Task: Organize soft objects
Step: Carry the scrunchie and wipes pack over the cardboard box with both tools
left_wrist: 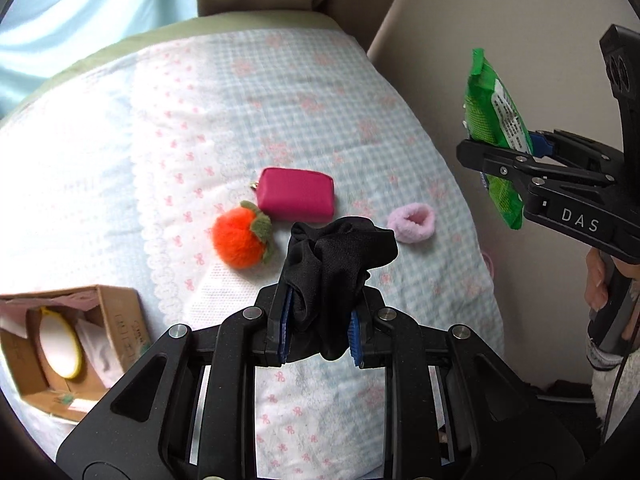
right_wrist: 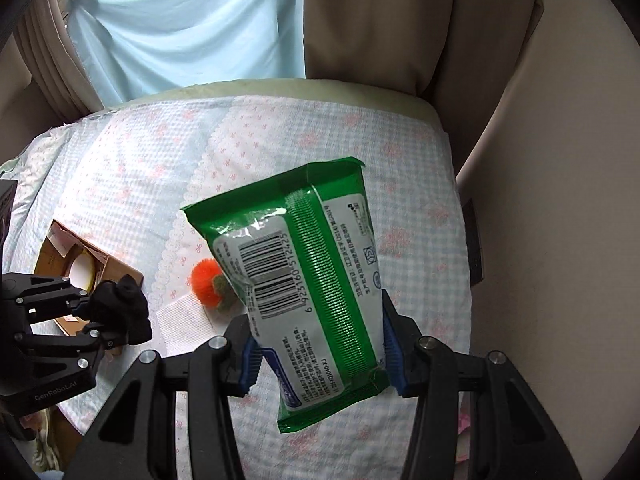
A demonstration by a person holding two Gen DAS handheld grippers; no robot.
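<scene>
My left gripper [left_wrist: 320,320] is shut on a bunched black cloth [left_wrist: 336,264] and holds it above the bed; it also shows in the right wrist view [right_wrist: 120,308]. My right gripper [right_wrist: 318,344] is shut on a green pack of wet wipes [right_wrist: 304,280], held upright above the bed, also seen at the right of the left wrist view [left_wrist: 494,128]. On the bedspread lie a pink zip pouch [left_wrist: 296,194], a fluffy orange plush fruit [left_wrist: 240,236] and a lilac scrunchie [left_wrist: 412,222].
An open cardboard box [left_wrist: 116,312] with a yellow-rimmed mirror [left_wrist: 60,342] inside sits at the bed's left. The checked bedspread [left_wrist: 240,100] ends at a beige wall on the right. A blue curtain [right_wrist: 192,28] hangs behind.
</scene>
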